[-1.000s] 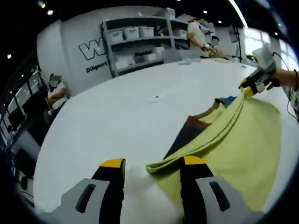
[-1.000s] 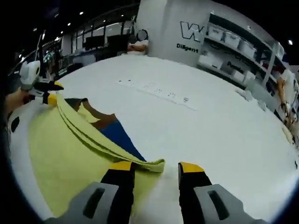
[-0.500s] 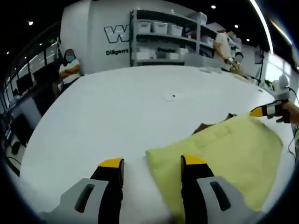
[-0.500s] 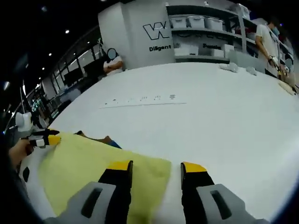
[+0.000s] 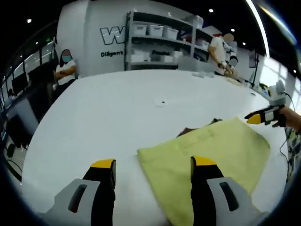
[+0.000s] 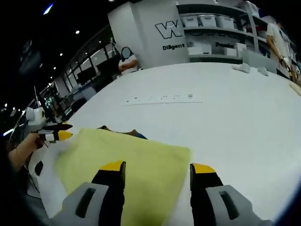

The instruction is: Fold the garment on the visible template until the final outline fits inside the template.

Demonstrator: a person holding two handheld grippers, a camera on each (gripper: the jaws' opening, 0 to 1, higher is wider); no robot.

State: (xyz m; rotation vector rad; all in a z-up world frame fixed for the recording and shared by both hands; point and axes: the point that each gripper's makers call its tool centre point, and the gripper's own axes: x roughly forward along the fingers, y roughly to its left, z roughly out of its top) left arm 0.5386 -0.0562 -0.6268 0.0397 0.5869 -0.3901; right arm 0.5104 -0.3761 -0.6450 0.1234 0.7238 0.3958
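Garment (image 5: 207, 155) flat on white table (image 5: 108, 113), left gripper (image 5: 153, 165) and right gripper (image 6: 157, 167) both spread above its corners.

Left gripper (image 5: 153, 165): two black jaws with yellow tips, each on a grey housing with a dark oval slot. Right gripper (image 6: 157, 168): same build, black jaws, yellow tips, grey slotted housings. Seen from across in the other's view, each shows a yellow-tipped black nose and a pale body.

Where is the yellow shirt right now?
The yellow shirt lies flat on the white table, just ahead of both grippers, with a dark template peeking out at its far edge.
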